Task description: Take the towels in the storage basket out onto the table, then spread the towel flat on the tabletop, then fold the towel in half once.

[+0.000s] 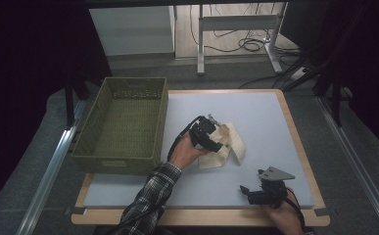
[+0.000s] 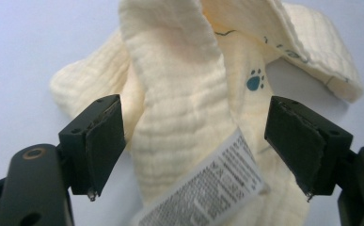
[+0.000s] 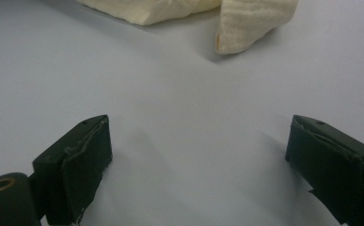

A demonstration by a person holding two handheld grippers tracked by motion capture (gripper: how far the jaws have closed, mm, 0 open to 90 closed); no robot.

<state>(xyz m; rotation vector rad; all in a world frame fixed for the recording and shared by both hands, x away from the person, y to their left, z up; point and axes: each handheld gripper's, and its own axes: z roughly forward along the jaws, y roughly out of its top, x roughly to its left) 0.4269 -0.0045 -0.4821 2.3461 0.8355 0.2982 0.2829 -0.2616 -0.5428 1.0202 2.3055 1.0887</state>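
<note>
Cream cloth (image 1: 225,145): lying crumpled on the bench (image 1: 255,117), right of the green basket (image 1: 123,125), with a printed care label (image 2: 208,188) trailing from one fold. Left gripper (image 2: 193,146) hovering over it, jaws spread wide on either side of a raised fold, pads not pressing the fabric. Right gripper (image 3: 198,160) resting well apart near the bench's front edge, jaws released, nothing between them.

Risking, on closing here, a pinch of the label or a single thin layer alone, leaving the rest dragging or slipping free on the lift. Possibly snagging the trailing folds on the basket rim, if carrying it there. Also scraping pads along the bench when coming in too low.
</note>
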